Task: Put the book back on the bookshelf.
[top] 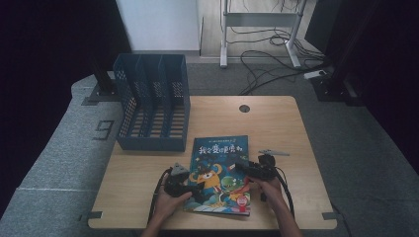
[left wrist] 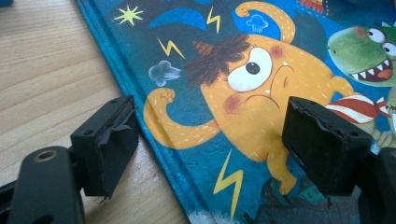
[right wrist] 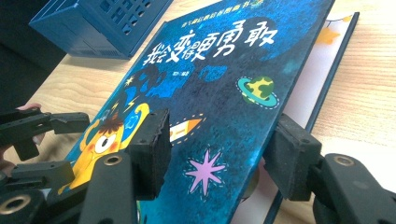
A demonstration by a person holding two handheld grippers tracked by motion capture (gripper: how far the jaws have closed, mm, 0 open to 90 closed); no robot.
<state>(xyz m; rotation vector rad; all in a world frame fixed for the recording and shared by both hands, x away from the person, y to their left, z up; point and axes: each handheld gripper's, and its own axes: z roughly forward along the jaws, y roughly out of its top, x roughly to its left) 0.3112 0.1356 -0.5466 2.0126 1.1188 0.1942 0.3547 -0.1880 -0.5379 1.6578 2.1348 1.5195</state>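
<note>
From the high view we look forward and down on the whole counter (top: 276, 123), with the picture book (top: 220, 173) lying near its front edge and the blue file rack (top: 153, 108) behind the book. In the left gripper view we sit low and very close over the book's (left wrist: 243, 93) left edge, facing across its cover. In the right gripper view we look from near the book's (right wrist: 224, 93) right side toward the rack (right wrist: 98, 23). All three views share the book's cover.
</note>
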